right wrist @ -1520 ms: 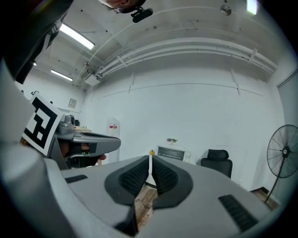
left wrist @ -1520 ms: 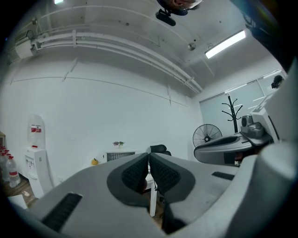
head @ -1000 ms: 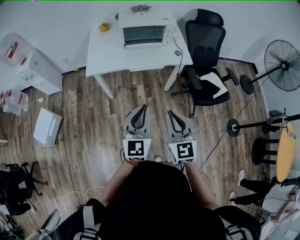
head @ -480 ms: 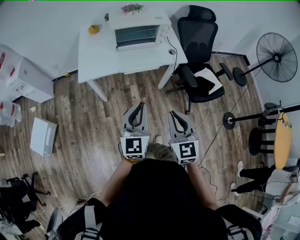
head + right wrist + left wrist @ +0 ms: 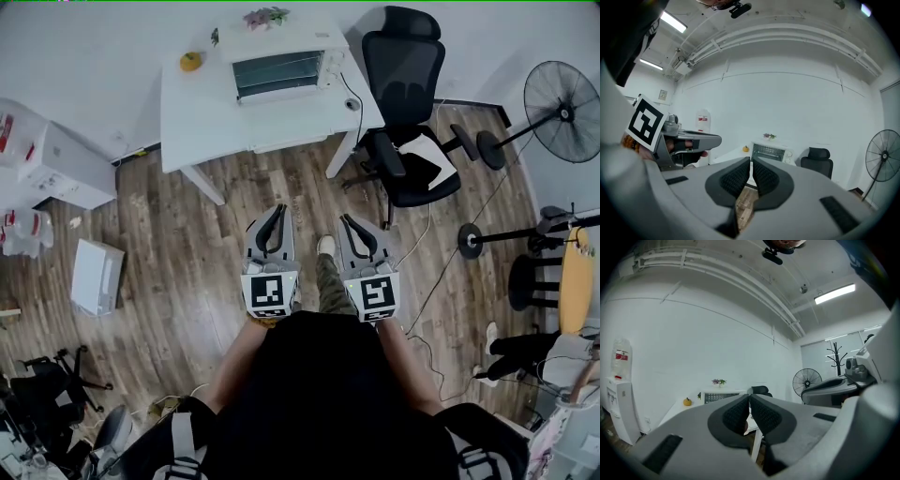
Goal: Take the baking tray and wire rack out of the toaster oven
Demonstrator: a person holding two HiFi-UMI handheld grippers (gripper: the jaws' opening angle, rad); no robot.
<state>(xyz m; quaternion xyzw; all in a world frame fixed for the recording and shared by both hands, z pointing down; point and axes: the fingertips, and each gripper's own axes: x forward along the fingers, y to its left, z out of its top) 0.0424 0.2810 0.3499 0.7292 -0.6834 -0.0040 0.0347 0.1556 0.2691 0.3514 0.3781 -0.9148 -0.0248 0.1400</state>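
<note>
Your left gripper (image 5: 279,210): over the wood floor (image 5: 187,244), jaws clenched, nothing between them.
Your right gripper (image 5: 346,219): beside it and apart from it, jaws likewise clenched and empty.
Desk (image 5: 211,122): white, well ahead of both grippers, against the wall.
Toaster oven (image 5: 281,73): at the desk's far edge, toward the right corner, door closed; baking tray and wire rack cannot be made out behind the glass.
Small orange object (image 5: 190,62): at the desk's far left corner.
Office chair (image 5: 405,94): just beside the desk's right edge.
</note>
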